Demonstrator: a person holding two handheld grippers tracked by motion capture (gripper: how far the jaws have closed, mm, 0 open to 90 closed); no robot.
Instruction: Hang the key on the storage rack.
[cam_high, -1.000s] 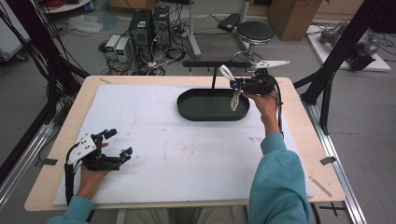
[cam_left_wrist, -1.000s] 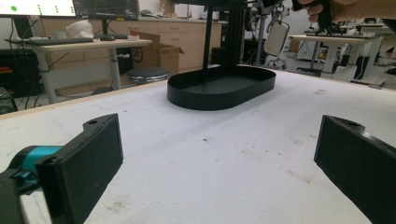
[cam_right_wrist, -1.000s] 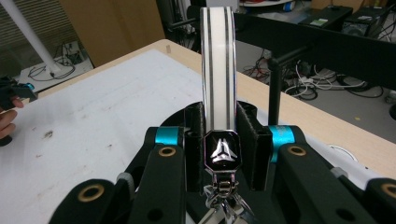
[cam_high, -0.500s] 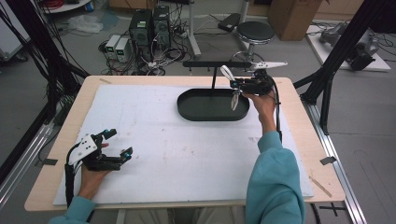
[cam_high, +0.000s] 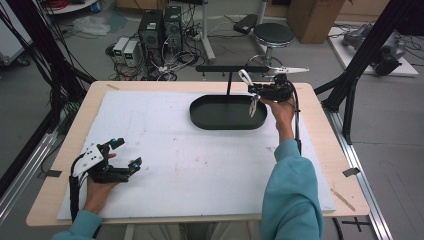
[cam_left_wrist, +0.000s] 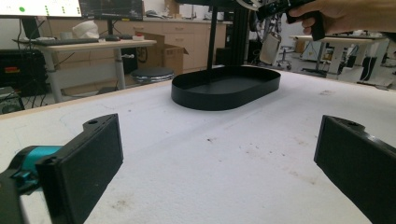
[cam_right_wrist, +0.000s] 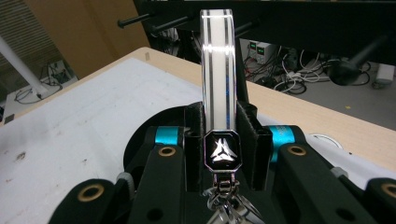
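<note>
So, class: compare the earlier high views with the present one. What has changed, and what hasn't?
Nothing visibly moved. The right gripper still holds the white strap keychain above the black tray; the left gripper still rests open on the white mat.

Left tool (cam_left_wrist: 219, 163) jaws wide apart over white mat (cam_left_wrist: 224, 154); black oval tray (cam_left_wrist: 226, 88) ahead

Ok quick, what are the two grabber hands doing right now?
Left gripper: open, holding nothing, low over the white mat.
Right gripper: shut on a white keychain strap, above the black tray.
</note>
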